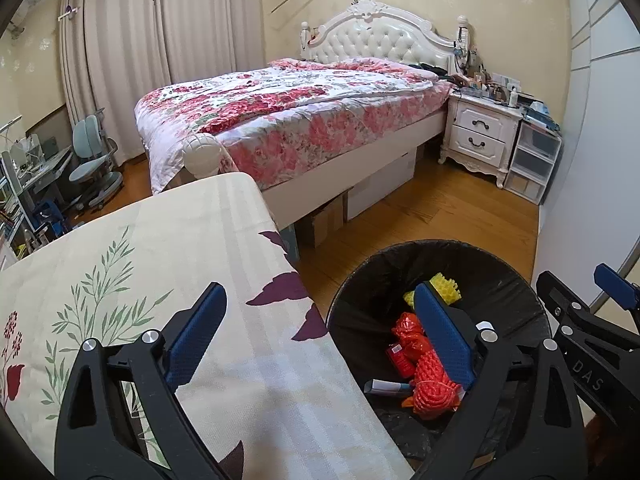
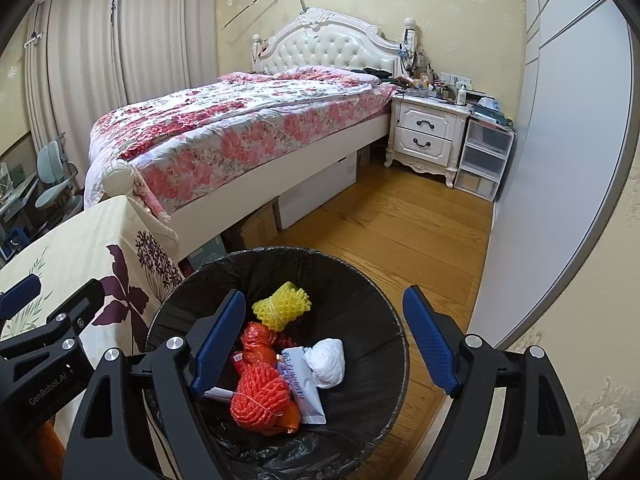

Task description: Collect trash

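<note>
1. We see the trash in the black-lined bin (image 2: 360,280) at the lower centre of the right wrist view: a yellow foam net (image 2: 282,306), an orange foam net (image 2: 260,398), a white wad (image 2: 328,362) and a pale packet (image 2: 302,388).
2. Our right hand-held gripper (image 2: 324,346) hangs released over the bin, nothing between its blue pads.
3. Our left hand-held gripper (image 1: 320,336) is released too (one finger over the bin, the other over the desk (image 1: 160,240)).
4. The floral desk stands at the left, just beside the bin.
5. A bed (image 2: 240,128) fills the upper middle.
</note>
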`<state>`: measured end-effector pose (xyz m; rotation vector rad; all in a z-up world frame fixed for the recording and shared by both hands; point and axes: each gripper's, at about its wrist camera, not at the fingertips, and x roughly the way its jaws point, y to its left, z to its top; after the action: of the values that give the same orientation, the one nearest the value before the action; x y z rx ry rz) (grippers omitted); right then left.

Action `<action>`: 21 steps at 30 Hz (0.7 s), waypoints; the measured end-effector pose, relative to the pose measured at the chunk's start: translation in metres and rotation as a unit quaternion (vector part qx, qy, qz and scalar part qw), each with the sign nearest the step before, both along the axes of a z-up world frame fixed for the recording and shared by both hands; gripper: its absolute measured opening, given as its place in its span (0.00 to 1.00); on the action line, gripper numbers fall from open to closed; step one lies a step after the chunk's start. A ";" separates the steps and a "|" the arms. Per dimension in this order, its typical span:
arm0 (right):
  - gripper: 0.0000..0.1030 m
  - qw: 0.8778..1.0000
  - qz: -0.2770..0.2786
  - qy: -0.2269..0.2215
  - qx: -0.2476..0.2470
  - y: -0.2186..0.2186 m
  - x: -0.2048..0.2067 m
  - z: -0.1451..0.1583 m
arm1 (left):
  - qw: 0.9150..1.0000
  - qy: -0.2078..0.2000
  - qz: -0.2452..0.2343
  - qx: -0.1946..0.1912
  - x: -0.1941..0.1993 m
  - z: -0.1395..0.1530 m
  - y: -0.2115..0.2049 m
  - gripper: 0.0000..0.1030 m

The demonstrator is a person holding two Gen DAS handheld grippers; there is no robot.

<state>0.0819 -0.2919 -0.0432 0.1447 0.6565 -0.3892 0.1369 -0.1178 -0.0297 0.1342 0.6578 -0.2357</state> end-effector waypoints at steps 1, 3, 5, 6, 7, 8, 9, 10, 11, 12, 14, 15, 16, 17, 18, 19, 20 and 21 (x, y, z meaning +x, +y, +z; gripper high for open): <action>0.78 1.000 -0.002 -0.001 -0.001 0.000 -0.001 0.001 | 1.000 -0.001 0.001 0.000 -0.001 0.000 0.001 0.90; 0.79 1.000 -0.005 -0.001 -0.002 0.000 -0.003 0.002 | 1.000 -0.002 0.003 0.001 -0.003 0.002 0.003 0.90; 0.79 1.000 -0.007 -0.001 -0.003 0.000 -0.006 0.003 | 1.000 -0.002 0.005 0.001 -0.006 0.003 0.005 0.91; 0.79 1.000 -0.008 -0.001 -0.004 0.001 -0.008 0.003 | 1.000 -0.002 0.006 0.000 -0.008 0.004 0.006 0.91; 0.79 1.000 -0.007 -0.001 -0.006 0.002 -0.009 0.004 | 1.000 -0.002 0.007 -0.001 -0.009 0.004 0.007 0.91; 0.79 1.000 -0.007 -0.002 -0.007 0.003 -0.011 0.005 | 1.000 -0.002 0.007 -0.001 -0.010 0.005 0.009 0.91; 0.79 1.000 -0.007 -0.002 -0.009 0.004 -0.012 0.005 | 1.000 -0.002 0.007 -0.002 -0.011 0.005 0.010 0.91; 0.79 1.000 -0.007 -0.002 -0.011 0.006 -0.012 0.006 | 1.000 -0.002 0.008 -0.002 -0.013 0.006 0.012 0.91; 0.79 1.000 -0.006 -0.003 -0.012 0.007 -0.013 0.007 | 1.000 -0.002 0.008 -0.002 -0.013 0.006 0.012 0.91; 0.79 1.000 -0.006 -0.003 -0.013 0.008 -0.015 0.008 | 1.000 -0.003 0.009 -0.002 -0.015 0.007 0.014 0.91; 0.79 1.000 -0.004 -0.003 -0.016 0.011 -0.019 0.009 | 1.000 -0.003 0.011 -0.002 -0.020 0.009 0.017 0.91; 0.79 1.000 -0.003 -0.003 -0.017 0.013 -0.020 0.010 | 1.000 -0.003 0.012 -0.003 -0.023 0.010 0.019 0.91; 0.79 1.000 -0.002 -0.003 -0.018 0.015 -0.022 0.011 | 1.000 -0.004 0.014 -0.004 -0.026 0.011 0.021 0.91; 0.79 1.000 -0.001 -0.003 -0.019 0.017 -0.024 0.011 | 1.000 -0.004 0.016 -0.004 -0.029 0.013 0.023 0.91; 0.79 1.000 0.002 -0.004 -0.020 0.019 -0.027 0.013 | 1.000 -0.005 0.017 -0.004 -0.032 0.013 0.025 0.91; 0.79 1.000 0.004 -0.005 -0.022 0.022 -0.029 0.014 | 1.000 -0.005 0.017 -0.004 -0.034 0.015 0.027 0.91; 0.79 1.000 0.005 -0.006 -0.025 0.024 -0.032 0.016 | 1.000 -0.007 0.018 -0.004 -0.038 0.016 0.029 0.91; 0.79 1.000 0.008 -0.008 -0.027 0.027 -0.034 0.017 | 1.000 -0.008 0.020 -0.004 -0.041 0.017 0.031 0.91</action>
<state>0.0477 -0.2647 -0.0260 0.0914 0.6297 -0.3900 0.0958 -0.0865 -0.0127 0.1149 0.6424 -0.1992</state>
